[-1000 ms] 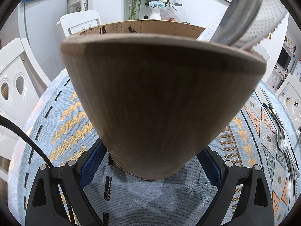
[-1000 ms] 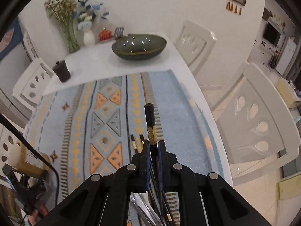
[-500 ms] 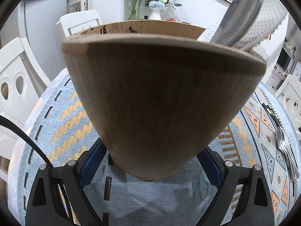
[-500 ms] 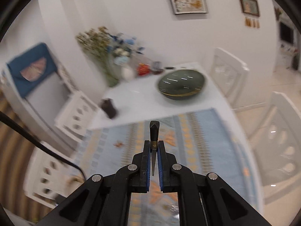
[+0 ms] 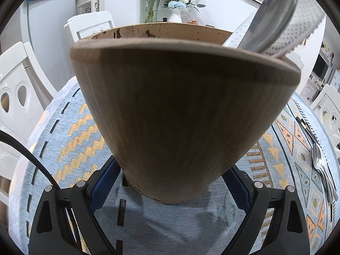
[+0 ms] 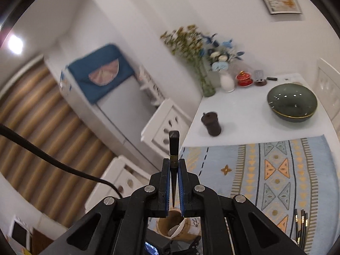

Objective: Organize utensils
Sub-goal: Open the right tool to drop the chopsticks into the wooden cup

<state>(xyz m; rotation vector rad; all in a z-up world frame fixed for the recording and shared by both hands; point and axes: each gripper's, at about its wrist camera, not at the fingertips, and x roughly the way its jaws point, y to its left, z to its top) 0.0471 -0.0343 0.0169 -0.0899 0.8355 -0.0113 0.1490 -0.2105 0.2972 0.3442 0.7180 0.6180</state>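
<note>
A tall brown wooden utensil holder [image 5: 180, 110] fills the left wrist view, standing on the patterned cloth. My left gripper [image 5: 172, 170] is shut on its base, a blue pad against each side. A grey spoon [image 5: 274, 14] and a white dotted paddle [image 5: 301, 21] stick out of its rim. My right gripper [image 6: 174, 163] is shut on a black chopstick [image 6: 174, 142] with a gold band, held in the air and pointing away. Far below it, the holder [image 6: 170, 226] shows between the fingers. More black chopsticks [image 6: 300, 223] lie on the cloth at the right.
Metal spoons [image 5: 320, 165] and chopsticks [image 5: 306, 127] lie on the blue and orange cloth [image 6: 276, 170]. Further back on the white table stand a dark green bowl [image 6: 292, 104], a small dark jar [image 6: 211, 124] and flower vases [image 6: 226, 80]. White chairs [image 6: 165, 125] surround the table.
My right gripper has lifted the chopstick off the cloth and swung left and upward; the holder now appears beneath it. The left gripper and holder have not moved.
</note>
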